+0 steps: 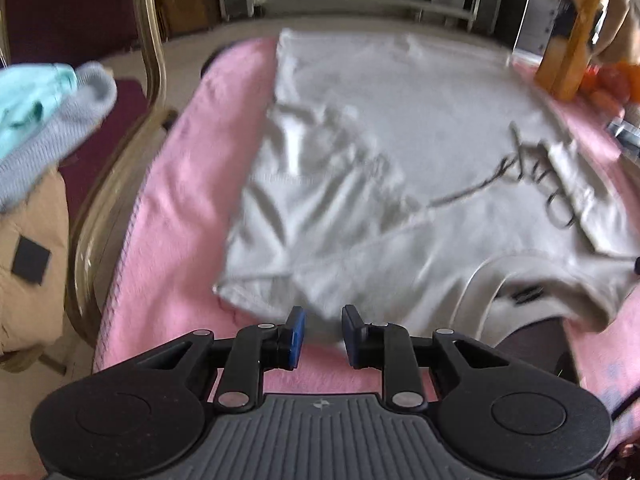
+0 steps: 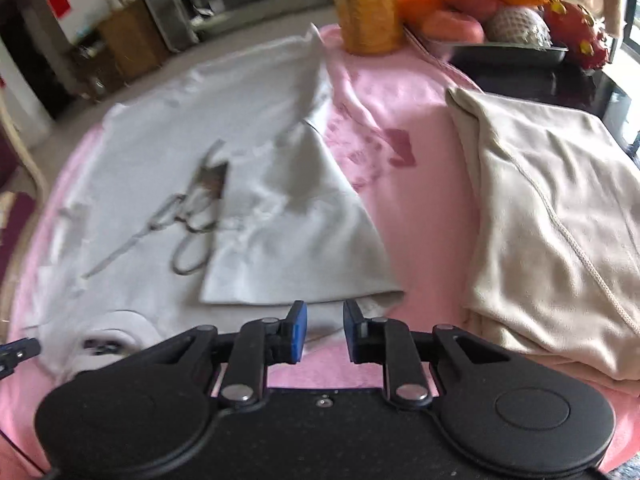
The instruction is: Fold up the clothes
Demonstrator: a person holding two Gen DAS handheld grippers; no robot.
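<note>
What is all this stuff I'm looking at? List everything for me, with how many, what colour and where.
T-shirt: one, pale grey with dark print, spread on the blanket, both sleeves folded in.
Blanket: one, pink, covering the table.
Folded garment: one, beige with a cord, on the blanket right of the T-shirt.
Fruit tray: one, dark, at the far right, holding orange, red and netted fruit.
Orange package: one, upright beside the tray.
Chair: one, gold frame, maroon seat, left of the table.
Clothes pile: mint, grey-blue and tan, on the chair.
Left claw: one, black with blue pads, open.
Right claw: one, same colours, open.
</note>
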